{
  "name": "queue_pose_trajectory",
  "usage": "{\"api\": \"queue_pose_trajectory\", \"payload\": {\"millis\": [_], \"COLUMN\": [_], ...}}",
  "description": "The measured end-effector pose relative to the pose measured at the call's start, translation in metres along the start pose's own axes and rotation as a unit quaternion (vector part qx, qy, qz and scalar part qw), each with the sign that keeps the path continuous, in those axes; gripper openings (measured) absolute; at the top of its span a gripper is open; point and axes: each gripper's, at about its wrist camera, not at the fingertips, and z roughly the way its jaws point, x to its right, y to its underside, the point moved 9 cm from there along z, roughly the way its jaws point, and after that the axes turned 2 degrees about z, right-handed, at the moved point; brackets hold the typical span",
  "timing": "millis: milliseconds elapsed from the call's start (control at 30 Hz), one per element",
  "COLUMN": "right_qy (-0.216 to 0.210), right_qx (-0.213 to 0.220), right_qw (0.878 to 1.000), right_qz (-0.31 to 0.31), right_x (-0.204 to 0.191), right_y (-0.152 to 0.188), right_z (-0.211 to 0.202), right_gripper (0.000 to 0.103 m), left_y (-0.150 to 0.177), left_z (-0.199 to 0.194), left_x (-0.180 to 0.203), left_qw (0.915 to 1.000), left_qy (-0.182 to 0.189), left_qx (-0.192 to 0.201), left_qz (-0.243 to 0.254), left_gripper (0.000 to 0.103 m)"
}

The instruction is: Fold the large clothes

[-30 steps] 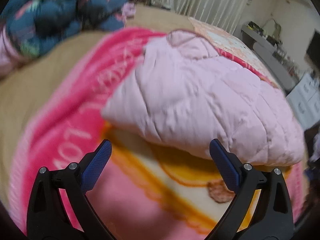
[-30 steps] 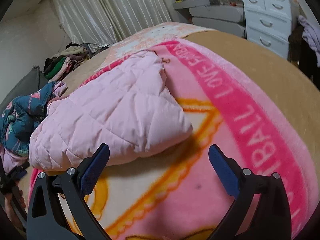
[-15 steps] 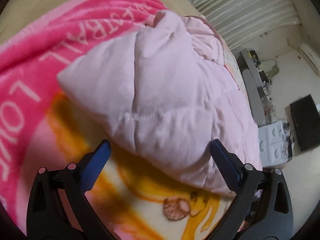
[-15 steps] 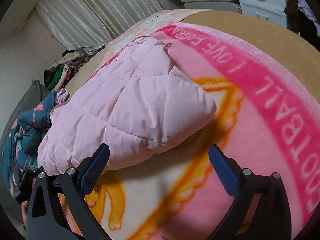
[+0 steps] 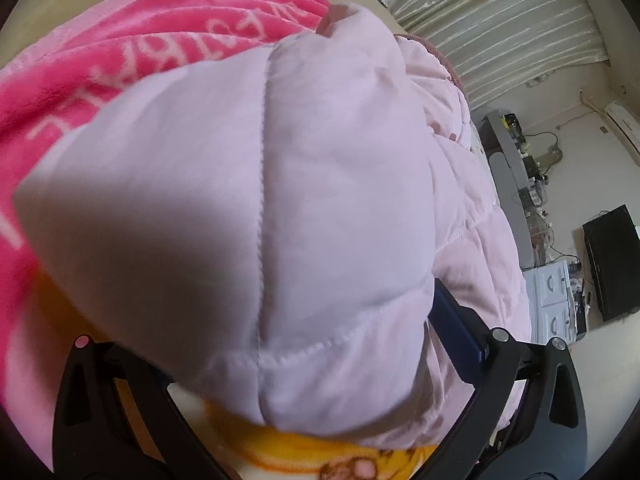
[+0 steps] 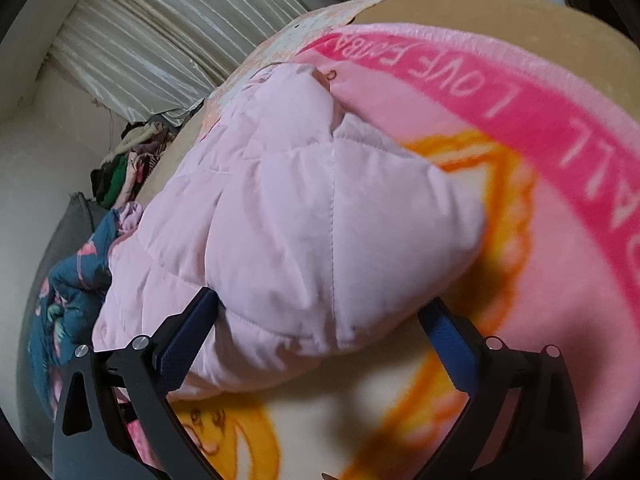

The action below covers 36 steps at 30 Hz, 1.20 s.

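Note:
A pale pink quilted jacket (image 5: 280, 184) lies folded in a thick bundle on a pink cartoon blanket (image 5: 132, 36). My left gripper (image 5: 304, 320) is open, its jaws wide on either side of the bundle's near corner; the padded cloth covers the left blue pad, and the right pad (image 5: 456, 332) shows. In the right wrist view the same jacket (image 6: 304, 232) fills the middle. My right gripper (image 6: 320, 316) is open too, with the jacket's near edge between its blue pads (image 6: 188, 336). Neither gripper presses on the cloth.
The blanket (image 6: 560, 264) covers a tan bed (image 6: 500, 12). A dark blue flowered garment (image 6: 68, 300) and a heap of clothes (image 6: 128, 160) lie at the bed's far side. Curtains (image 5: 500, 12), a shelf with clutter (image 5: 516, 172) and white drawers (image 5: 554, 296) stand beyond.
Both grippers have moved in towards the jacket. Its near edge, earlier beyond the fingertips, now sits between the open fingers of each gripper.

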Motion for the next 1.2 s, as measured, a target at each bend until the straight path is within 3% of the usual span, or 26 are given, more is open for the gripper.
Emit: {"api": "queue_pose_trajectory", "payload": {"millis": [200, 367, 400, 533, 633, 767, 1000, 1200], "right_qy": [-0.031, -0.037, -0.039, -0.037, -0.028, -0.015, -0.021, -0.022], "right_qx": [-0.003, 0.004, 0.004, 0.017, 0.019, 0.029, 0.063, 0.084], "right_qw": [0.999, 0.999, 0.999, 0.998, 0.994, 0.987, 0.969, 0.945], "right_qz": [0.032, 0.02, 0.015, -0.053, -0.103, -0.156, -0.238, -0.314], "right_x": [-0.003, -0.01, -0.012, -0.031, -0.043, -0.057, -0.093, -0.122], "right_y": [-0.006, -0.01, -0.011, -0.015, -0.016, -0.016, -0.015, -0.004], "right_z": [0.022, 0.032, 0.033, 0.024, 0.016, 0.005, -0.033, -0.075], "right_gripper": [0.099, 0.099, 0.097, 0.062, 0.049, 0.041, 0.034, 0.033], "left_y": [-0.003, -0.002, -0.003, -0.003, -0.002, -0.002, 0.0, 0.016], "left_z": [0.006, 0.001, -0.002, -0.013, -0.023, -0.034, -0.071, -0.101], "left_x": [0.004, 0.009, 0.011, 0.024, 0.034, 0.043, 0.081, 0.106], "left_qw": [0.9998, 0.9992, 0.9989, 0.9955, 0.9906, 0.9848, 0.971, 0.9623], "left_qy": [0.003, -0.002, -0.003, -0.025, -0.049, -0.065, -0.058, -0.053], "left_qx": [0.011, 0.022, 0.028, 0.05, 0.063, 0.074, 0.123, 0.133], "left_qz": [0.014, 0.033, 0.038, 0.076, 0.111, 0.143, 0.197, 0.231], "left_gripper": [0.095, 0.091, 0.087, 0.066, 0.051, 0.038, 0.033, 0.032]}}
